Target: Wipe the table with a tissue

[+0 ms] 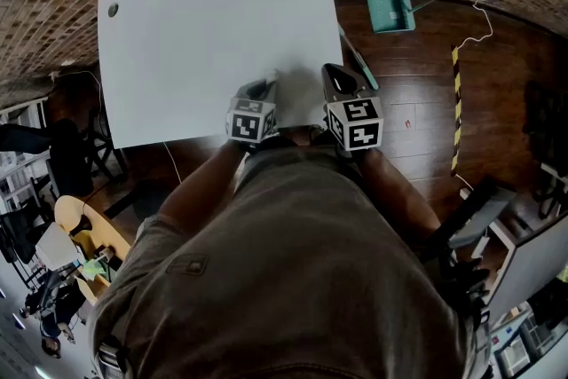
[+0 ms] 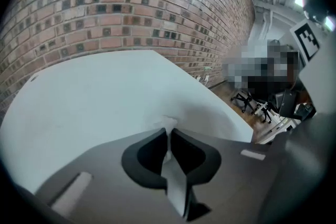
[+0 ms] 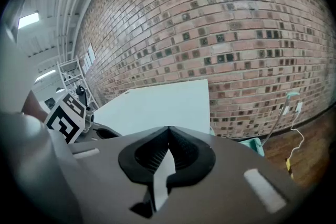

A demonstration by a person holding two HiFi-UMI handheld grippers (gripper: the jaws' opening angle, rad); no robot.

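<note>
So the left gripper has its jaws clamped tight on a small white tissue. Only a crumpled tuft pokes out past the tips, right over the near edge of the white table. Honestly can't tell if the tuft is actually touching the surface or just above it, white on white doesn't help. The right gripper has its jaws pressed together too, but with nothing between them. In the head view it's just beside the left one, near the table's right front corner, and the left gripper's marker cube shows off to the side in the right gripper view. The tabletop is bare apart from a little dark round hole in the far left corner. A brick wall runs behind the table. On the wooden floor to the right lie a teal dustpan, a white cable and a strip of yellow-black tape.
</note>
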